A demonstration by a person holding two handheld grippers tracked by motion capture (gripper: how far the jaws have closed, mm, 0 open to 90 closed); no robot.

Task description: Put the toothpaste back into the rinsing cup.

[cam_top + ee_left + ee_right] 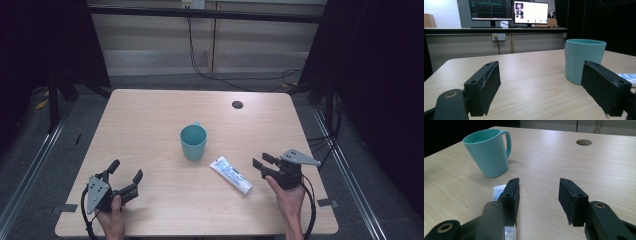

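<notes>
Between the right gripper's (539,202) spread black jaws lies only bare tabletop; its left jaw hangs over the crimped end of the white plastic toothpaste tube with blue print (499,195), which lies flat on the pale wood-grain laminate table (150,120), just beside this gripper and a little in front of the teal plastic mug (193,141). Nothing is held. The left gripper (125,175) rests near the table's near left corner, jaws also wide apart and empty, well apart from the mug.

The jaw faces look like matte, slightly rough foam or rubber, squared blocks on dark metal arms. The tube is smooth, glossy and soft-sided, tapering to a flat seam; it would probably dent under a hard pinch, or skid away if a jaw pushes it sideways before closing. The mug is rigid, tapered and smooth-walled, standing upright with its handle turned to the far side; a careless sweep toward the tube could knock it over. A round cable hole (237,104) sits further back.
</notes>
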